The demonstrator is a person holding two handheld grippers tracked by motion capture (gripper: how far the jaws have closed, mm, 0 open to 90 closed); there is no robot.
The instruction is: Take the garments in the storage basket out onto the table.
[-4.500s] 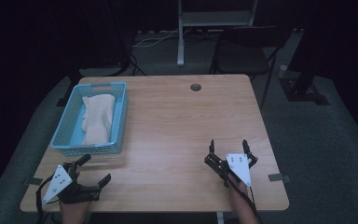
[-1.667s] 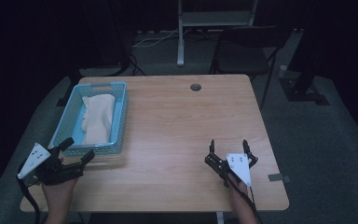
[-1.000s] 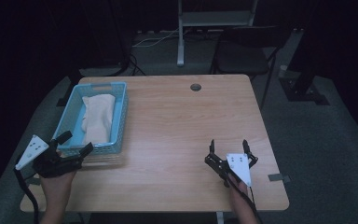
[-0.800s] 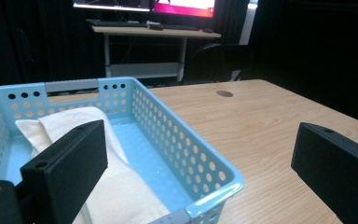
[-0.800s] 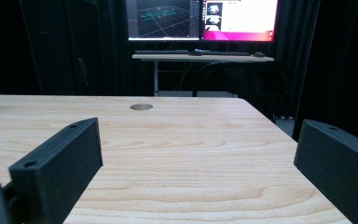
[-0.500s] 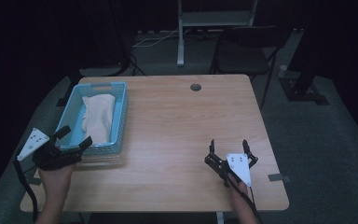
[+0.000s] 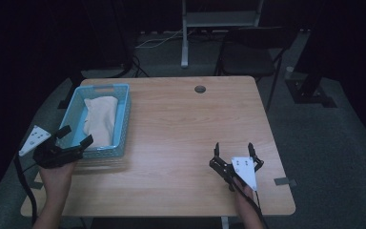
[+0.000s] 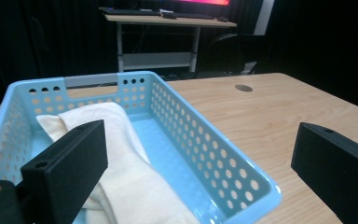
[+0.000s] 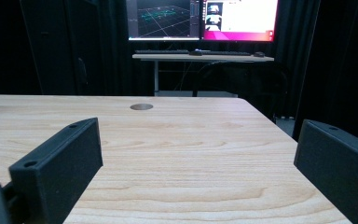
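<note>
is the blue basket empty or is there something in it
Not empty. The blue basket holds a cream cloth, bunched along one side; the open left gripper hovers at its near end.

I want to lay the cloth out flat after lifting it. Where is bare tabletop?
Bare wood runs from the basket across to the right gripper and back to the round hole. It is crowded only at the left edge, where the left gripper meets the basket holding the cloth.
</note>
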